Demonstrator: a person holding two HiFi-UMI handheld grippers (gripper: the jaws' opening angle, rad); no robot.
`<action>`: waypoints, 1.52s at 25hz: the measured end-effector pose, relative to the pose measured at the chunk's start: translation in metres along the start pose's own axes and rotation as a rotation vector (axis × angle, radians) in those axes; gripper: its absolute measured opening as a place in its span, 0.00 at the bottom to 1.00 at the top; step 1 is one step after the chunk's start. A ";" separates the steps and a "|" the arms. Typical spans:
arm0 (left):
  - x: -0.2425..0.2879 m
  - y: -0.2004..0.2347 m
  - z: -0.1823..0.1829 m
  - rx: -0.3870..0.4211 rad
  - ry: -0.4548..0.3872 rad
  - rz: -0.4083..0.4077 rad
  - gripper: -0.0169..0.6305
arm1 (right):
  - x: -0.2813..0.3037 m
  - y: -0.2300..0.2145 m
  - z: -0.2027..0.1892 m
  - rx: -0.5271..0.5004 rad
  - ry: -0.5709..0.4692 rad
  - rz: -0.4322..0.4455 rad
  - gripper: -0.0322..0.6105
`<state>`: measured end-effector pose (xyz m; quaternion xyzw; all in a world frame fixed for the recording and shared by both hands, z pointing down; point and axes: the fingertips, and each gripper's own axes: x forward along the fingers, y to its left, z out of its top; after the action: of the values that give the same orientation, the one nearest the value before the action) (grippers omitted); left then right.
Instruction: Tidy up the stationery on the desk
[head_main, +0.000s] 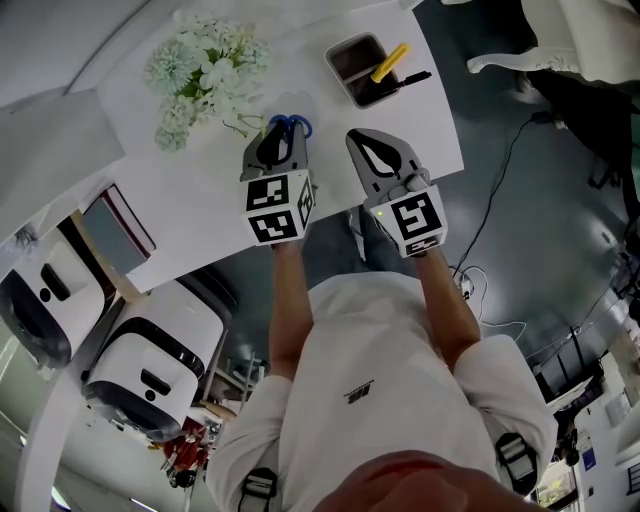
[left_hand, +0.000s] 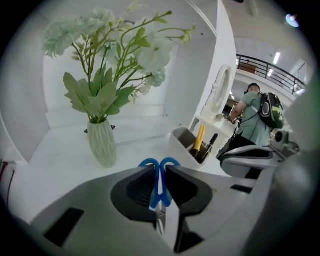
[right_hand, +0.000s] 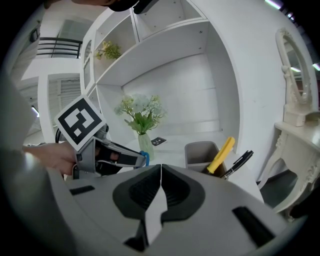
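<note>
One white desk (head_main: 330, 112) spans the top of the head view. A pale green vase of white flowers (head_main: 205, 70) stands toward its left. Near the desk's front edge, two grippers sit side by side. The left gripper (head_main: 279, 150) clamps blue-handled scissors (left_hand: 160, 171), handle loops pointing forward. The right gripper (head_main: 378, 152) has its jaws pressed together, holding nothing. Beyond it stands a grey pen holder (head_main: 345, 54) containing a yellow marker (head_main: 390, 62) and a black pen (head_main: 411, 79).

Left gripper (head_main: 279, 138) clamped, right gripper (head_main: 368, 140) closed
</note>
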<state>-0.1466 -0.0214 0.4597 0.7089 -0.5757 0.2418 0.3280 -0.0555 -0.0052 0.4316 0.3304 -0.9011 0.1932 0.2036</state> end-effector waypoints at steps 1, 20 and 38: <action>-0.002 -0.001 0.002 0.000 -0.006 -0.004 0.03 | -0.001 0.000 0.001 0.000 -0.003 -0.002 0.05; -0.028 -0.030 0.060 -0.001 -0.127 -0.098 0.03 | -0.023 -0.011 0.025 -0.002 -0.058 -0.053 0.05; -0.021 -0.089 0.118 0.027 -0.216 -0.205 0.03 | -0.052 -0.049 0.041 0.004 -0.092 -0.122 0.05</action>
<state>-0.0689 -0.0846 0.3487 0.7901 -0.5291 0.1369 0.2777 0.0038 -0.0332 0.3817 0.3938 -0.8872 0.1671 0.1727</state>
